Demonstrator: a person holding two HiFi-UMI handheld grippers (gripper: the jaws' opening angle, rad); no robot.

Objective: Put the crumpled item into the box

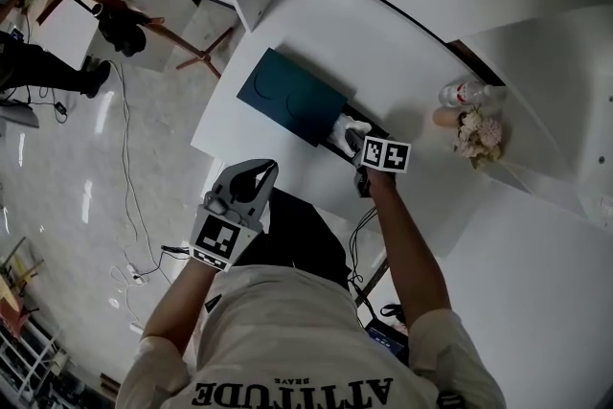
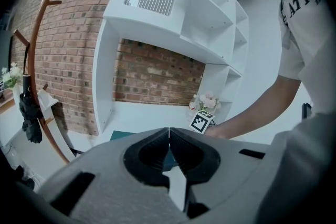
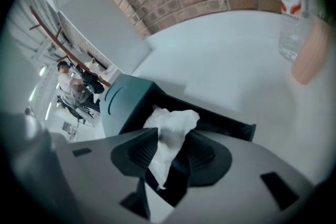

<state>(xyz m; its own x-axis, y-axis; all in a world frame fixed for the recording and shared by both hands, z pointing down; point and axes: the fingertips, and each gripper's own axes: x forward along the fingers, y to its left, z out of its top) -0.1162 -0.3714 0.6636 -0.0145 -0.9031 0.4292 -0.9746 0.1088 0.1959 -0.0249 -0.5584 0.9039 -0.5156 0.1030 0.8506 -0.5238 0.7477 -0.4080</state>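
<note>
A dark teal box (image 1: 292,96) stands on the white table (image 1: 383,34) with its lid (image 3: 123,99) set back and its dark inside (image 3: 223,126) exposed at the right end. The white crumpled item (image 1: 347,129) (image 3: 170,126) sits in that opening. My right gripper (image 1: 352,145) (image 3: 173,139) points steeply down over it, jaws apart, the crumpled item loose between them. My left gripper (image 1: 257,170) (image 2: 168,131) is shut and empty, held back by the table's near edge, off the box.
At the table's right end stand a clear bottle (image 1: 465,93) (image 3: 290,13), a peach-coloured cup (image 1: 442,117) and a small bunch of flowers (image 1: 479,134). White shelving and a brick wall back the table. A wooden coat rack (image 1: 115,10) stands on the floor at left.
</note>
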